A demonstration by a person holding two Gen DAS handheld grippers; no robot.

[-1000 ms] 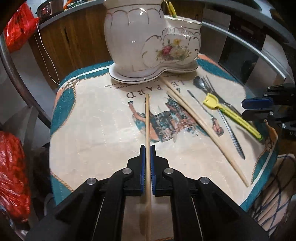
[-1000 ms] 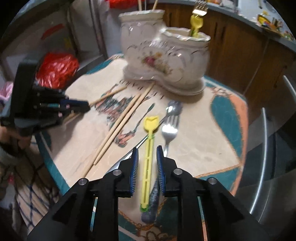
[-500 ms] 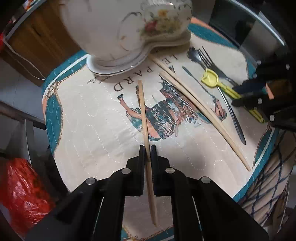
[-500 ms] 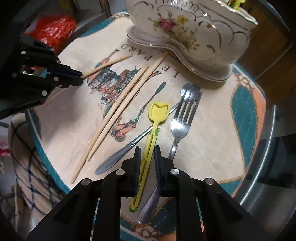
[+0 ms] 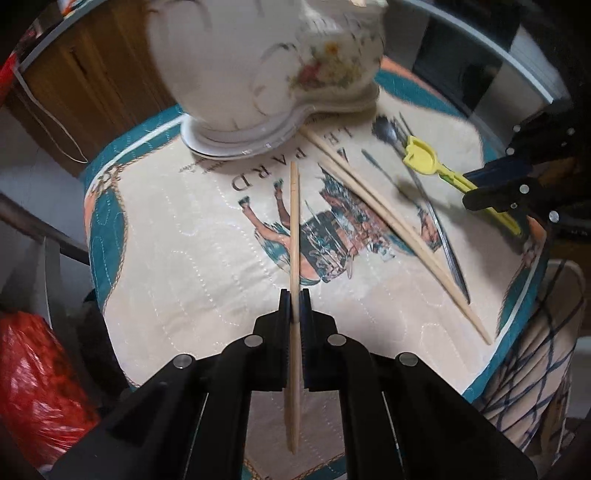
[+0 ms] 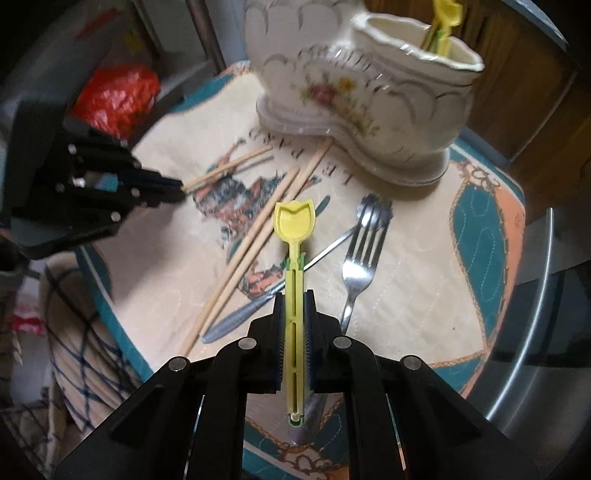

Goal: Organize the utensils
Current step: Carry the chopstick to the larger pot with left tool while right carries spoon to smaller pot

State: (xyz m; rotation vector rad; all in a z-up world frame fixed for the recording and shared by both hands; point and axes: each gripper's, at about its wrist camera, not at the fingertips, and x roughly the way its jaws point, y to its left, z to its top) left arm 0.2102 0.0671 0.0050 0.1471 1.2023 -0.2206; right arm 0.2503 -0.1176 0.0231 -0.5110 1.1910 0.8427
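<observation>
Quilted mat (image 5: 177, 258) w/ teal border and a printed picture covers a small round table; wood cabinet (image 5: 92, 92) behind, red bag (image 5: 33, 376) on the floor at left.

White ceramic holder (image 6: 354, 107) w/ flower print and gold trim sits at the far edge of the mat. It has 2 compartments; the lower front one has a yellow utensil (image 6: 445, 22) standing in it.

L gripper (image 5: 294, 295): jaws clamped on a single wood chopstick (image 5: 294, 221), grip near its back third. Stick runs straight fwd along the fingers, tip pointing toward the holder base, short of it; tail end sticks out behind the jaws. Can't tell if it's lifted off the mat.

R gripper (image 6: 294, 295): jaws clamped on the handle of a yellow tulip-shaped spoon (image 6: 294, 225), bowl end fwd, pointing toward the holder. In the left wrist view the spoon looks raised off the mat.

On the mat between the two grippers: 2 chopsticks (image 6: 258, 236) lying side by side, nearly parallel, far ends by the holder base. Just right of them a knife (image 6: 258, 306), lying diagonal, crossing under the spoon. Fork (image 6: 364, 258) right of the knife, tines toward the holder. Another dark utensil (image 5: 384, 129) lies near the holder, blurred.
</observation>
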